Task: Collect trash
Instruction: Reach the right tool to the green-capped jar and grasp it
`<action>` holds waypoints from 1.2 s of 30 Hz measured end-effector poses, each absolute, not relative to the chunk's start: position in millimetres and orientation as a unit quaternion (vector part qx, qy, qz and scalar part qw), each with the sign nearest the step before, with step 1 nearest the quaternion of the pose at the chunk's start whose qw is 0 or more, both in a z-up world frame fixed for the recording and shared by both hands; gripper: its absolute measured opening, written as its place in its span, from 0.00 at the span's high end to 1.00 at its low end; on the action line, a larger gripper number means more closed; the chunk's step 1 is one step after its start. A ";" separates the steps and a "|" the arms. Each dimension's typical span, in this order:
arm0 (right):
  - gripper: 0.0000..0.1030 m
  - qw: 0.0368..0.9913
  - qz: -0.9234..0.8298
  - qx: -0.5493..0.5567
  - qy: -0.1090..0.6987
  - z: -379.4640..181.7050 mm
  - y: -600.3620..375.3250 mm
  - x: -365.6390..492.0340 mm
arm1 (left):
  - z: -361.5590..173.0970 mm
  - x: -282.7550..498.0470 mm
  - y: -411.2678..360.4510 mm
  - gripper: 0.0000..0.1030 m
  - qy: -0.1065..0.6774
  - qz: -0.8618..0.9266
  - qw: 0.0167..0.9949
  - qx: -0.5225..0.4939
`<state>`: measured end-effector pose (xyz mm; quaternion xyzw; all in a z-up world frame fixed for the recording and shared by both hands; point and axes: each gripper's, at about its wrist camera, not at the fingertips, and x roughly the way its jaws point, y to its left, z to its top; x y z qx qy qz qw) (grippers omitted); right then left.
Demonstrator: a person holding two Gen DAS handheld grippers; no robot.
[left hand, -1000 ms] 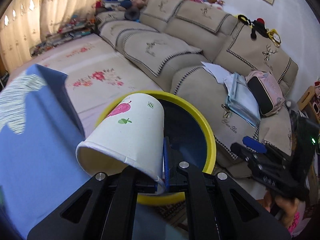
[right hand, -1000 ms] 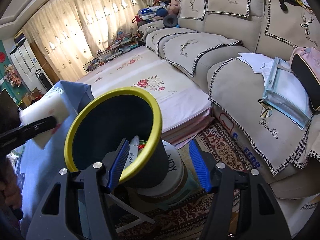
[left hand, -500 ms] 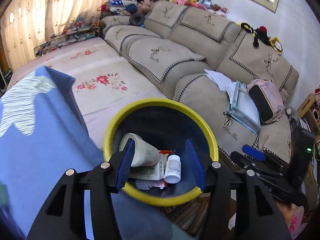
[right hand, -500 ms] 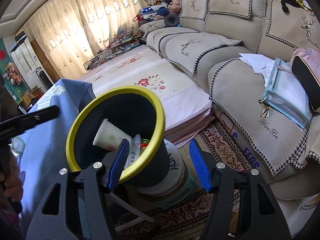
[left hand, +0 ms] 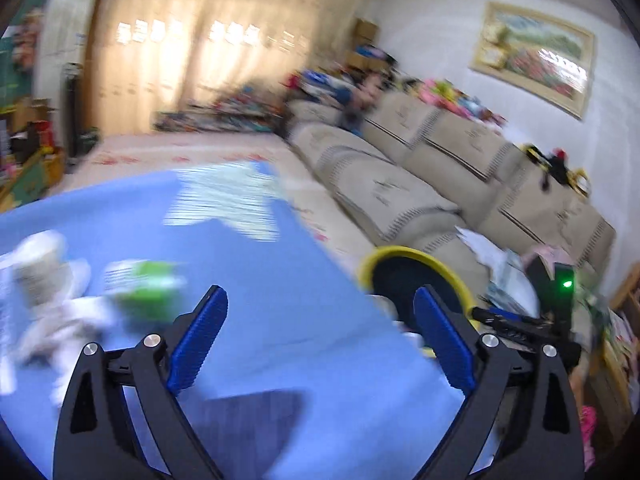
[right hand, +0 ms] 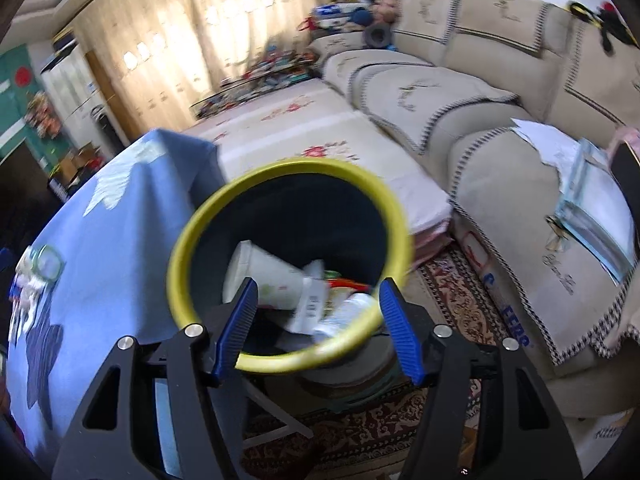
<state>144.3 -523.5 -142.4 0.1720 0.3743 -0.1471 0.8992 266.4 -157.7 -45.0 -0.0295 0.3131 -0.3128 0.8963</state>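
The yellow-rimmed dark bin [right hand: 224, 216] stands by the blue table; its rim also shows in the left wrist view [left hand: 400, 252]. Inside lie a white paper cup [right hand: 264, 276], a white bottle [right hand: 344, 316] and other scraps. My right gripper [right hand: 316, 328] is open, and the bin's near rim passes between its fingers. My left gripper [left hand: 320, 336] is open and empty over the blue tablecloth [left hand: 280, 280]. A green-and-white wrapper [left hand: 144, 288] and crumpled white trash [left hand: 44, 288] lie blurred on the cloth to its left.
A beige sofa [right hand: 480, 92] with papers [right hand: 548, 140] and a clear folder [right hand: 600, 216] runs along the right. A floral mat [right hand: 304, 132] and patterned rug [right hand: 460, 292] cover the floor. Curtains [left hand: 200, 52] hang at the back.
My left gripper dropped the paper cup into the bin, opened wider and swung left over the table. My right gripper shifted so the bin sits more centred.
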 end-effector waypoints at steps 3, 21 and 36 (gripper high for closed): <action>0.40 0.908 -0.103 0.155 0.375 -132.0 -488.3 167.5 | -52.0 262.3 -98.8 0.08 0.307 -0.262 0.915 -0.028; 0.20 0.929 0.086 0.050 0.358 -75.4 -245.1 291.5 | -86.2 258.7 37.1 0.07 0.276 -0.106 0.954 -0.055; 0.17 0.916 -0.018 0.044 0.399 -110.4 -191.7 349.5 | -84.4 252.7 60.0 0.07 0.278 -0.090 0.950 -0.111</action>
